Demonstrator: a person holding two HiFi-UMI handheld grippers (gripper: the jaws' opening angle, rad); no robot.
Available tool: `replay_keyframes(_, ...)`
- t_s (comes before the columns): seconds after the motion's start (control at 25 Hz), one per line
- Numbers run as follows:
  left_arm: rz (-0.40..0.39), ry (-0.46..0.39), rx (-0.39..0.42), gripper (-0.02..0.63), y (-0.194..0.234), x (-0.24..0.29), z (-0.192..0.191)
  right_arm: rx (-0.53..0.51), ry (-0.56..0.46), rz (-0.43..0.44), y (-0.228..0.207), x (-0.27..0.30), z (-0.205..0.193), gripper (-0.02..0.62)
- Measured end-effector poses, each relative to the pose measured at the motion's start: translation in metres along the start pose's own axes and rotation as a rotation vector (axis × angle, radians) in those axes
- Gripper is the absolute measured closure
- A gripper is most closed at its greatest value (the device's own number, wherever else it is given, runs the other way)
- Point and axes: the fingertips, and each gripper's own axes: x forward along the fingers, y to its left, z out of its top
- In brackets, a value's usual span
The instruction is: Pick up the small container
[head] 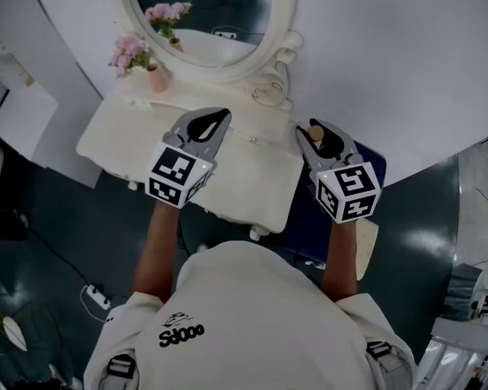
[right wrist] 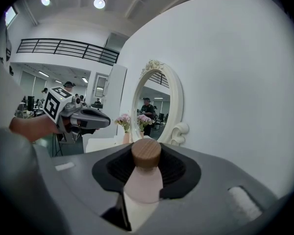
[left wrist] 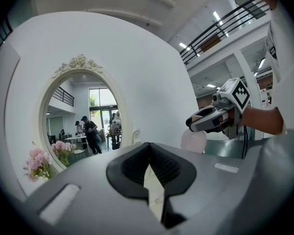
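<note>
The small container [head: 315, 133] is a pale pink bottle with a round wooden cap. My right gripper [head: 315, 127] is shut on it and holds it in the air past the right end of the white vanity table [head: 138, 149]. In the right gripper view the container [right wrist: 143, 180] stands upright between the black pads, cap at the jaw tips. The left gripper view shows the bottle [left wrist: 193, 140] hanging below the right gripper [left wrist: 206, 120]. My left gripper [head: 220, 119] hovers over the table's middle, jaw tips together, holding nothing.
An oval white-framed mirror [head: 286, 6] stands at the back of the table. A pink vase of flowers [head: 156, 78] sits at its left foot. A dark blue seat [head: 384, 166] lies under my right gripper. A power strip [head: 95, 297] is on the dark floor.
</note>
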Motion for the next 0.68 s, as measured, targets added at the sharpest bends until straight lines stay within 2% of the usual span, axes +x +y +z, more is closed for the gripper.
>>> replay_keyframes(0.68, 0.017, 0.023, -0.014, 0.589, 0.006, -0.006, -0.015, -0.003, 0.022, 0.038, 0.014, 0.01, -0.007, 0.468)
